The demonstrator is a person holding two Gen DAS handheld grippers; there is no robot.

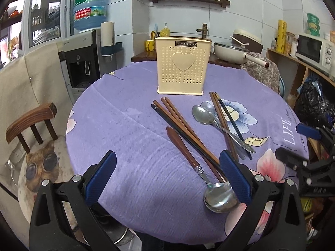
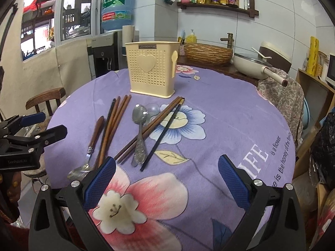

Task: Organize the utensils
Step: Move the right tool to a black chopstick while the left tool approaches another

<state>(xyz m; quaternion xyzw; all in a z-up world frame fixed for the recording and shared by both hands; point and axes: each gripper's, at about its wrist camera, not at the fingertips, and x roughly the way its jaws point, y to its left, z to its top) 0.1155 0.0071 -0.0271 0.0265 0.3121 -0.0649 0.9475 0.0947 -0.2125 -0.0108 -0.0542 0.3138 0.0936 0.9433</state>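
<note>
On the round desk [image 1: 125, 125] with its purple floral cloth, a cream perforated utensil holder [image 1: 181, 65] stands upright at 12 o'clock. Below it lie wooden chopsticks [image 1: 178, 119] beside a dark chopstick [image 1: 180, 133], with a wooden-handled spoon [image 1: 188, 156] at 6 o'clock. At 3 o'clock, a metal spoon [image 1: 211, 121] crosses a second chopstick bundle [image 1: 222, 121]. The left gripper [image 1: 167, 175] hangs with jaws spread wide, empty. The right gripper [image 2: 166, 177] likewise gapes wide, holding nothing.
</note>
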